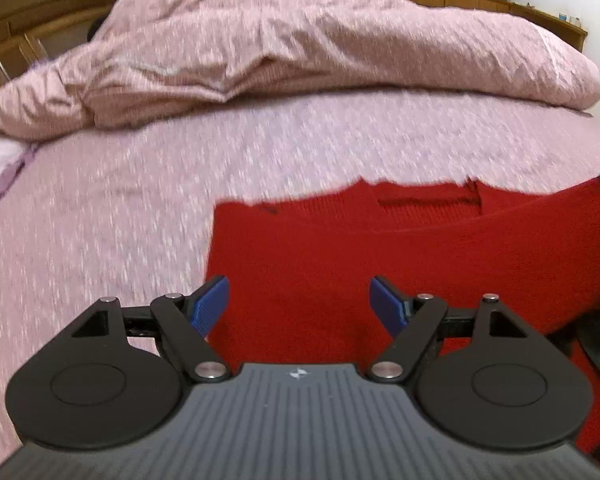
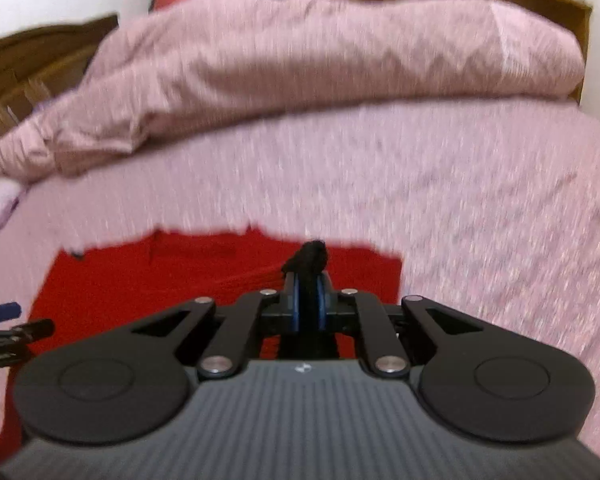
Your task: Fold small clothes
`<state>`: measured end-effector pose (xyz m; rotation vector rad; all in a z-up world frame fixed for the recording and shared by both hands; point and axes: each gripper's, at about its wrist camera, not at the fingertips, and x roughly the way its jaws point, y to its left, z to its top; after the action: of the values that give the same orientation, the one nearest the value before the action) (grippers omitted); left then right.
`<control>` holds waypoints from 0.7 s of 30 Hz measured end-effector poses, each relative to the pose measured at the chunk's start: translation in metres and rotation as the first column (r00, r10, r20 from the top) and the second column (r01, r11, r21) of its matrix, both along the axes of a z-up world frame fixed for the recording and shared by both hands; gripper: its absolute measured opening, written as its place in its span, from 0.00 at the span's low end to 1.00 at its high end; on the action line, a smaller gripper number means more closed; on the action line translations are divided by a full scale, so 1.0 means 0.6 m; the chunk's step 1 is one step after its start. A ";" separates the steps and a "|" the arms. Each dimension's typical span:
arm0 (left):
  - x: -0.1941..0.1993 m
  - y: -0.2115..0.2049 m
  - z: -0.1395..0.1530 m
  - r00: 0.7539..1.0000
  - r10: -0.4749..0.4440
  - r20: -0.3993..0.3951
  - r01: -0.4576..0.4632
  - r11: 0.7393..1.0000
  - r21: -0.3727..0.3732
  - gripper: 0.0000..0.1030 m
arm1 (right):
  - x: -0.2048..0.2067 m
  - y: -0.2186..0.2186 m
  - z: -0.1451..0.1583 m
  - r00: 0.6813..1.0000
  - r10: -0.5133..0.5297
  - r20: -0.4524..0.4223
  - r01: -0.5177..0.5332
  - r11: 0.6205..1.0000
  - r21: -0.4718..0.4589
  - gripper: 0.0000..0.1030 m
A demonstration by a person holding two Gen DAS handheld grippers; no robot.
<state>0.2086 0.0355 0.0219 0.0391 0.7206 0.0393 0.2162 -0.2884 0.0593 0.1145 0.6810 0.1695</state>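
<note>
Pink bed point(image 1: 260, 168) carries red garment point(image 1: 380, 264), lying flat, unfolded. Right gripper point(image 2: 310, 300) clamped on dark trim point(image 2: 308, 260) at garment edge; left gripper point(image 1: 298, 304) spread, empty above it. Folding barely begun.

Each tool, left tool point(image 1: 299, 304) and right tool point(image 2: 307, 300), has a grey ribbed body, black round-ended linkage arms, silver pivot screws and blue ridged pads point(image 1: 211, 305).
</note>
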 end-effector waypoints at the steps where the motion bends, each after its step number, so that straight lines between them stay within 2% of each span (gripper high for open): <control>1: 0.013 0.001 -0.002 1.000 -0.003 0.009 0.003 1.000 0.013 0.79 | 0.001 0.001 0.007 1.000 -0.004 0.020 0.004 1.000 -0.009 0.11; 4: 0.051 0.001 -0.020 1.000 0.005 -0.008 -0.005 0.998 0.060 0.79 | 0.016 0.000 0.006 1.000 -0.021 0.022 0.021 0.999 -0.025 0.11; 9: 0.097 0.009 -0.069 0.998 0.017 -0.056 -0.012 0.995 0.097 0.79 | 0.045 0.001 -0.047 0.997 -0.067 -0.043 0.064 0.996 -0.059 0.12; 13: 0.114 0.018 -0.078 0.998 0.015 -0.059 -0.010 0.997 0.072 0.82 | 0.071 -0.007 -0.103 0.992 -0.088 -0.092 0.080 0.993 -0.082 0.12; 15: 0.120 0.020 -0.081 0.998 0.018 -0.062 -0.014 0.998 0.069 0.84 | 0.073 -0.001 -0.117 0.995 -0.079 -0.060 0.072 0.991 -0.110 0.12; 18: 0.126 0.023 -0.084 0.998 0.022 -0.062 -0.018 0.998 0.057 0.85 | 0.077 0.004 -0.115 0.996 -0.075 -0.055 0.068 0.990 -0.123 0.12; 21: 0.119 0.029 -0.071 0.998 0.020 -0.055 -0.018 0.999 0.032 0.85 | 0.077 -0.013 -0.102 0.995 -0.075 -0.062 0.072 0.996 -0.053 0.13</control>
<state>0.2802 0.0532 -0.0205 0.0638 0.7754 0.0680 0.2624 -0.2963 -0.0016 0.0963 0.7429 0.0779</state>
